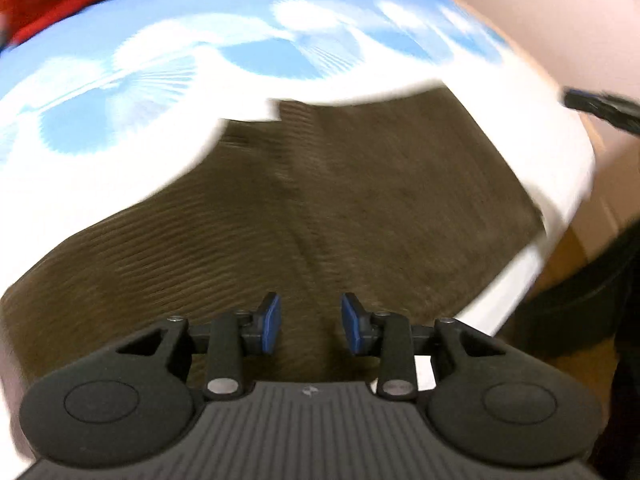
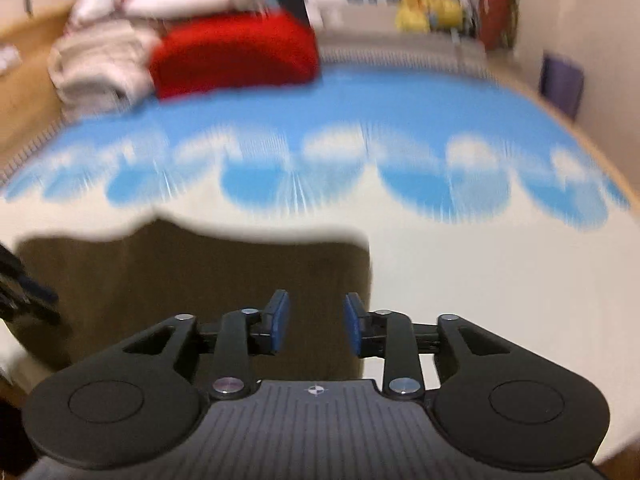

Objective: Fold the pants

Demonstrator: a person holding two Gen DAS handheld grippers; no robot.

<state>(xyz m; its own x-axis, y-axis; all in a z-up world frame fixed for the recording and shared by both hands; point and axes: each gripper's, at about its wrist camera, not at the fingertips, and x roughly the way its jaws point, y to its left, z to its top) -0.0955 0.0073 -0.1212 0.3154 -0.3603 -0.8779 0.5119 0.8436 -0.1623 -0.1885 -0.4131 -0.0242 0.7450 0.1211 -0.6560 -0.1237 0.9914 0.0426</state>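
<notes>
Brown corduroy pants (image 1: 320, 208) lie flat on a white and blue patterned cloth (image 1: 160, 80). In the left wrist view they fill the middle, with a seam running towards me. My left gripper (image 1: 308, 324) is open and empty just above the pants' near part. In the right wrist view the pants (image 2: 192, 280) lie at the lower left, their right edge straight. My right gripper (image 2: 316, 324) is open and empty over that right edge. The other gripper (image 2: 24, 292) shows dark at the far left. Both views are blurred.
A red folded garment (image 2: 236, 52) and beige folded clothes (image 2: 100, 60) sit at the far side of the cloth (image 2: 480, 264). Yellow items (image 2: 428, 12) and a purple object (image 2: 562, 80) stand by the back wall. The cloth's right edge drops to a wooden floor (image 1: 576, 248).
</notes>
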